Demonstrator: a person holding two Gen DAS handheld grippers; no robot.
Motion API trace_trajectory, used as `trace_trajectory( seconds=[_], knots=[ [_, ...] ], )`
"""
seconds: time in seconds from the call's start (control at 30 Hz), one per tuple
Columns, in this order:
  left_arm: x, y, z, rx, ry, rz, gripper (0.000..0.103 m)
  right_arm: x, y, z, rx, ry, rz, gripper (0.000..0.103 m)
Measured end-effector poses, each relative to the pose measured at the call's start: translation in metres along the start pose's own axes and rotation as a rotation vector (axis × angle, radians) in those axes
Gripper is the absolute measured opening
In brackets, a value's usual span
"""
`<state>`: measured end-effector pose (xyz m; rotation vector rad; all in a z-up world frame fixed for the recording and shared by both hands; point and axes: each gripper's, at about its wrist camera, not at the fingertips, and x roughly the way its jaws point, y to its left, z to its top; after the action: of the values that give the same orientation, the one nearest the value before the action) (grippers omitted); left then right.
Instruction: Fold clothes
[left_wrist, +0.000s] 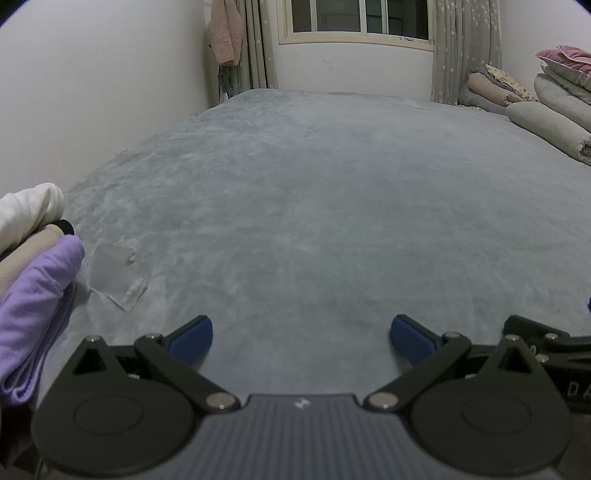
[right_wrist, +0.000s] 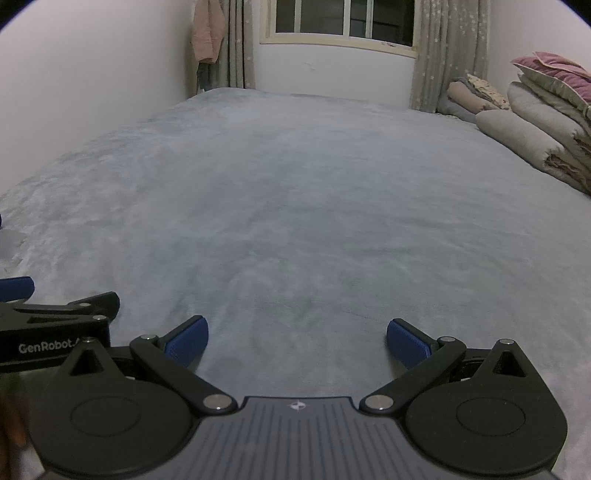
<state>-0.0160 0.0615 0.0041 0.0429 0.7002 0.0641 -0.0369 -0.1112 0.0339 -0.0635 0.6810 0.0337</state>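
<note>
Grey bed (left_wrist: 314, 206) below a far window (left_wrist: 354, 18). Folded clothes (left_wrist: 33, 266) at the bed's near left edge. Left gripper (left_wrist: 301, 338) and right gripper (right_wrist: 297, 341) wide apart, empty, low over the bed.

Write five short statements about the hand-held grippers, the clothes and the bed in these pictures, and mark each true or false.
1. The left hand-held gripper is shut on a purple garment. False: its jaws stand wide apart and hold nothing.
2. The right hand-held gripper is open and empty. True.
3. A stack of folded clothes, white on top and purple at the bottom, lies at the left edge of the left wrist view. True.
4. A garment lies spread out in the middle of the grey bed cover. False: the middle is bare; only a small clear plastic bag lies beside the stack.
5. Folded quilts are piled along the right side of the bed. True.
</note>
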Motion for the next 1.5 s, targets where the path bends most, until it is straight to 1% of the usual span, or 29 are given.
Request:
trace_trajectory(
  seconds=[0.33,0.57,1.5],
  knots=[
    [0.0002,-0.0017,-0.0008,0.001,-0.001,0.007,0.103,0.0007,0.0013,-0.0013,-0.005,-0.001,-0.01,0.103],
    [-0.0003,-0.0022,-0.0001,0.005,-0.002,0.009,0.103,-0.0005,0.0067,-0.0044,0.001,-0.01,-0.046,0.103],
    [0.0001,-0.0021,-0.002,0.006,-0.005,0.014,0.103,-0.001,0.0028,-0.0056,0.004,-0.015,-0.048,0.103]
  ],
)
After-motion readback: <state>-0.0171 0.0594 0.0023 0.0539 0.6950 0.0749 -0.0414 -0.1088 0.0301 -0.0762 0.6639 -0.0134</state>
